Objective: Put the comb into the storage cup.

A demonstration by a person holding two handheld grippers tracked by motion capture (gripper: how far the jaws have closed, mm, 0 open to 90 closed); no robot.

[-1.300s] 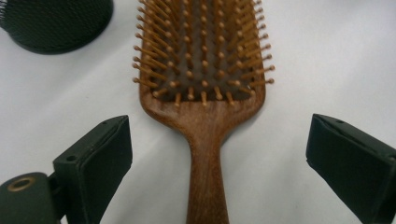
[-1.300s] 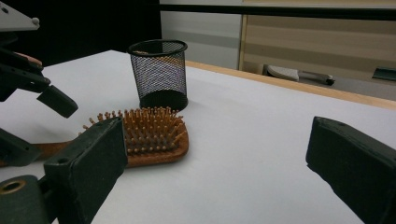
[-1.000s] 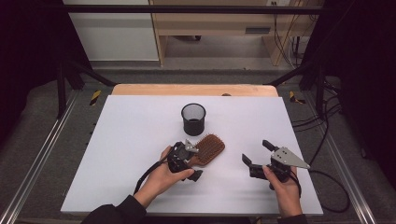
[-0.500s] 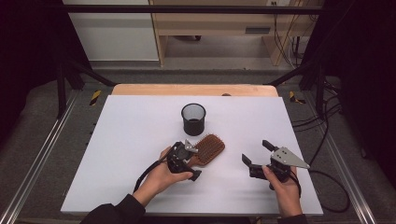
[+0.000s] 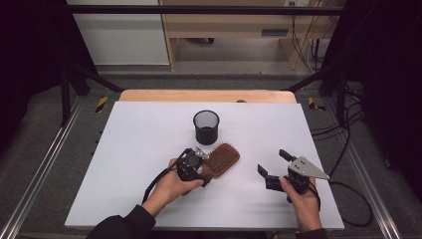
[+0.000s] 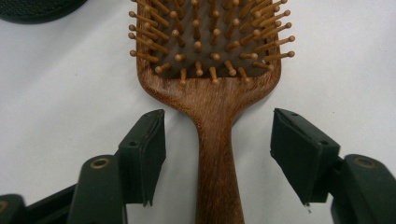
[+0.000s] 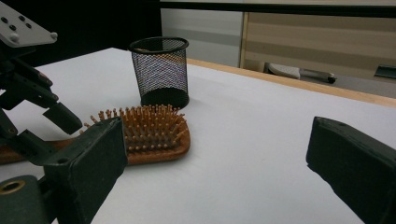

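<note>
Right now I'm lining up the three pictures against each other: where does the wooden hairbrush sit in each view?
High view: the hairbrush lies at table centre, bristles up, just in front of the mesh cup.
Left gripper view: top centre, its handle running down between the left claw jaws, which have just been closing and stand apart from it.
Right gripper view: left of centre.
Shared landmark: the mesh cup.

Cut off and covered

In the left gripper view the hairbrush runs past the top and bottom edges; the mesh cup is clipped there too. In the high view the left gripper covers the brush handle.
</note>
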